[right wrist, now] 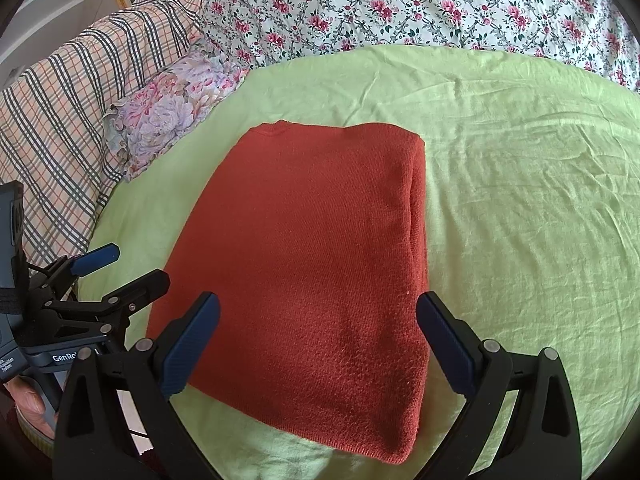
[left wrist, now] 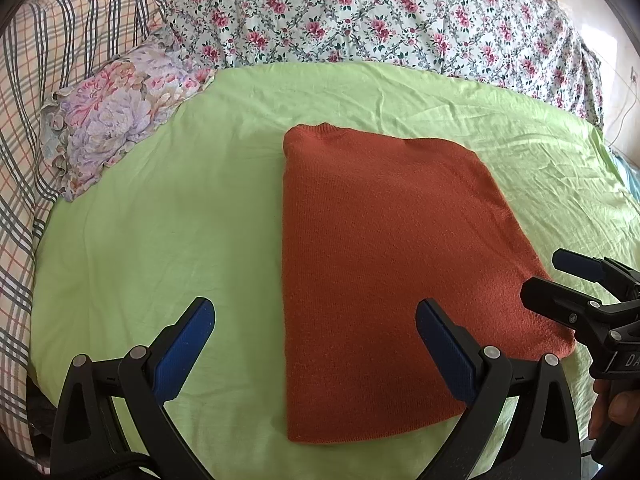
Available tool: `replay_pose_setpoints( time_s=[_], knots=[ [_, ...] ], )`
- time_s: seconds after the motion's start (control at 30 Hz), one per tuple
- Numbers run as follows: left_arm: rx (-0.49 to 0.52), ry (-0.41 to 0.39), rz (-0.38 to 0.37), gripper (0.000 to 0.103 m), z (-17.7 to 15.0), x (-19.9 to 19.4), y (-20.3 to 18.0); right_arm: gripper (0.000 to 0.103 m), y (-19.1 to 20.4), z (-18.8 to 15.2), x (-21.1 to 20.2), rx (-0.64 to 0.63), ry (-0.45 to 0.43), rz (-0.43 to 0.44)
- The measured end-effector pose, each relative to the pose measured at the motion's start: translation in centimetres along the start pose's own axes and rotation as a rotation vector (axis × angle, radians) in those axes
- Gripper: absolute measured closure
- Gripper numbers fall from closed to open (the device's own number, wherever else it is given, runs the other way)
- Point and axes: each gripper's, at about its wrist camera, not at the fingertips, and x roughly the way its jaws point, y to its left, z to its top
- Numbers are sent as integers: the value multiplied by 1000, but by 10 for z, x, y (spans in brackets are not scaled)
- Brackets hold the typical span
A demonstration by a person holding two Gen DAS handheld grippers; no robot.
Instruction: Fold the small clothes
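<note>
While both the left tool (left wrist: 316, 356) and right tool (right wrist: 318, 354) hover spread wide and empty, the folded orange sweater (right wrist: 316, 248) lies flat on the green bed sheet (right wrist: 520, 200).

one folded rust-red sweater (left wrist: 384, 264) is counted; one green sheet (left wrist: 160, 240); one floral pillow (left wrist: 120, 108); two grippers, left gripper (left wrist: 316, 344) and right gripper (right wrist: 318, 340), both spread.

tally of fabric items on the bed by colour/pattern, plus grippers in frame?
Rust-orange sweater, folded: 1
Green sheet: 1
Small floral pillow: 1
Plaid bedding: 1
Rose-print bedding: 1
Grippers, both open: 2, left gripper and right gripper
Total: 7
</note>
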Motion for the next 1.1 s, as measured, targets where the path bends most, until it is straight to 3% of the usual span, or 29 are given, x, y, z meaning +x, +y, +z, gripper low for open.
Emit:
replay_pose_setpoints(
  time_s=[1.1],
  knots=[
    [8, 2, -5, 2, 2, 2, -5, 5, 2, 1, -3, 6, -6, 0]
  ],
)
